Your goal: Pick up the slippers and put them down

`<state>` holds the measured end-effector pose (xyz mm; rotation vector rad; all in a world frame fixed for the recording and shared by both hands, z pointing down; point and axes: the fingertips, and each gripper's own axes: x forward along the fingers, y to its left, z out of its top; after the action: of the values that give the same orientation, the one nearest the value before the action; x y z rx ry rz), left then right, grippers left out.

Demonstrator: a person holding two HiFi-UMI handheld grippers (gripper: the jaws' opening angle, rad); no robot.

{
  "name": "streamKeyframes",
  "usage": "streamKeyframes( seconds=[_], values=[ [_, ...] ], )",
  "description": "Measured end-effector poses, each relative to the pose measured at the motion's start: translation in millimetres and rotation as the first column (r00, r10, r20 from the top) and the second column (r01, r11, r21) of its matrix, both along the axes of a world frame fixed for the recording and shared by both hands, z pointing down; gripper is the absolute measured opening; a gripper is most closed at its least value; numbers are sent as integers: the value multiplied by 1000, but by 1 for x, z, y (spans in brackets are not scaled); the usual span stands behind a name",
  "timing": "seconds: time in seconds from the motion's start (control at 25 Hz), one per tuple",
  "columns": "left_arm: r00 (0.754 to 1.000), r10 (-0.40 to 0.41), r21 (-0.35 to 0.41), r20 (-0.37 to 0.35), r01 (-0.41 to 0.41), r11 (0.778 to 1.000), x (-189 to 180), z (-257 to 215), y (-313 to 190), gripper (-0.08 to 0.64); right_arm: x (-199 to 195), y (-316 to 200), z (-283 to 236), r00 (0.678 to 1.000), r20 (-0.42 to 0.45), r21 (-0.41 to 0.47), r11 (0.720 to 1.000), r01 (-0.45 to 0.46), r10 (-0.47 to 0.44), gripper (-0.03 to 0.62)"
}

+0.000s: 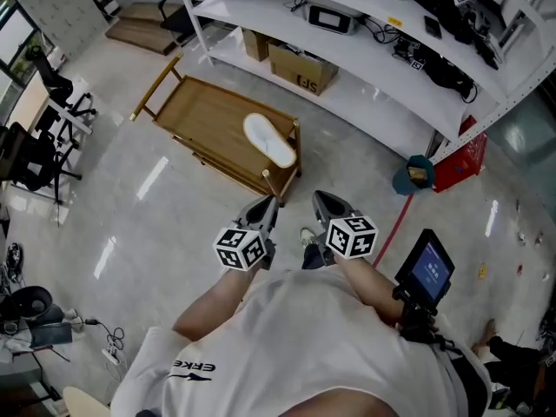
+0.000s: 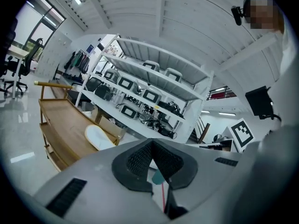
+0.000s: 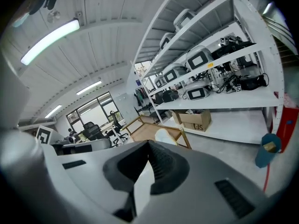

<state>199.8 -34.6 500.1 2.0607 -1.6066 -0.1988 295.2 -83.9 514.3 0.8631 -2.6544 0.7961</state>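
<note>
One white slipper (image 1: 269, 140) lies on the top of a low wooden rack (image 1: 204, 115), near its right end. The slipper shows again in the left gripper view (image 2: 98, 136) and in the right gripper view (image 3: 164, 135), ahead of the jaws and apart from them. Both grippers hover side by side over the floor short of the rack. My left gripper (image 1: 268, 202) is shut, its pads meeting at the tip (image 2: 152, 143) with nothing between them. My right gripper (image 1: 320, 198) is also shut and empty (image 3: 149, 146). I see no second slipper.
White shelving (image 1: 365, 55) with devices runs behind the rack, cardboard boxes (image 1: 300, 68) under it. A teal bin (image 1: 415, 174) and a red crate (image 1: 460, 159) stand at the right. Office chairs (image 1: 35, 146) stand at the left. A screen (image 1: 427, 268) hangs at the person's right side.
</note>
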Motion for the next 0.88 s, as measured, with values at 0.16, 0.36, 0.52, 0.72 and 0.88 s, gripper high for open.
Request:
streamKeyframes(
  seconds=[0.16,0.36,0.52,0.72,0.88],
  values=[
    [1000,-29,-12,11,30,999,-13,3,-34,3,-17,-40,9,999,-11,-13,999,40,-40,2],
    [997,-76,-31,14,76,997,-27,12,-69,3,-35,-80,19,996,-20,-29,996,90,-90,2],
    [995,-101,-55,12,102,993,-35,19,-90,3,-46,-104,25,992,-28,-45,992,121,-123,2],
    [991,-131,-100,6,131,986,-41,34,-111,3,-53,-126,40,987,-34,-84,985,151,-154,2],
    [989,-149,-144,3,148,978,-46,48,-124,3,-60,-139,58,982,-50,-125,977,175,-183,2]
  ],
)
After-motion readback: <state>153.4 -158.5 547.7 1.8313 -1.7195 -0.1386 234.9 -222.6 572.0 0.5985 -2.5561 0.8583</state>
